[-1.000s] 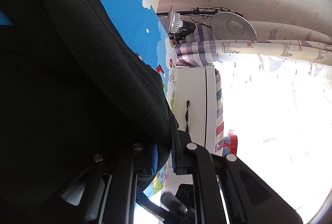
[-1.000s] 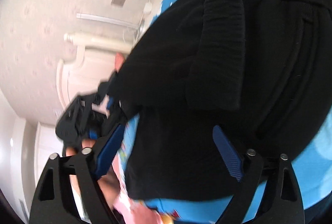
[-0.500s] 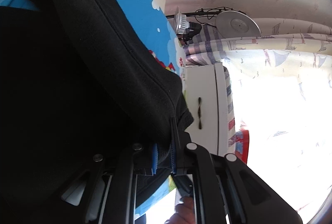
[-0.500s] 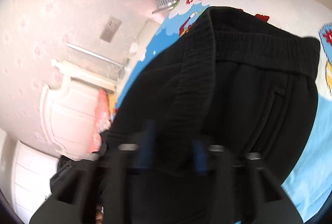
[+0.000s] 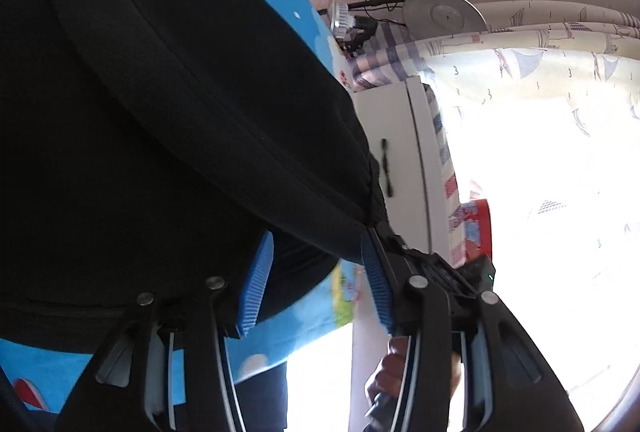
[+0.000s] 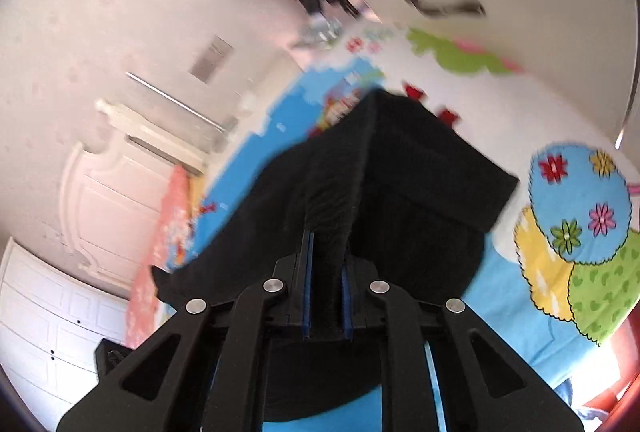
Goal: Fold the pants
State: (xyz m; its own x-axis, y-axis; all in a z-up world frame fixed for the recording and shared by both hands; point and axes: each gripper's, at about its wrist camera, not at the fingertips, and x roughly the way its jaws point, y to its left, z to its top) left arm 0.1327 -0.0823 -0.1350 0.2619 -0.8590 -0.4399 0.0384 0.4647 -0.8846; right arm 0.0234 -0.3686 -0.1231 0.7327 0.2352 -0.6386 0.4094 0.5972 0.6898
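A: Where are the tongs rn?

B: Nearest me, my right tongs [image 6: 326, 288] are pressed together on a fold of the black pants [image 6: 372, 191], pinching the ribbed band. My left tongs [image 5: 316, 280] are spreading, jaws opening; cloth hangs between them, the right blue pad touching it at most, no grip.

A: And the pants?

B: Bunched on the bed sheet [image 6: 580, 216], the bright cartoon one, w/ the waistband end farthest from my right tongs. Beyond that, a white cabinet [image 5: 396, 135] and a curtain [image 5: 520, 71].

A: Risks?

B: Imo one-sided hold. If I pull w/ the right only, the loose left side could drag, bunch and skew the fold. The thick band might also slip out, since only a narrow pinch holds it.
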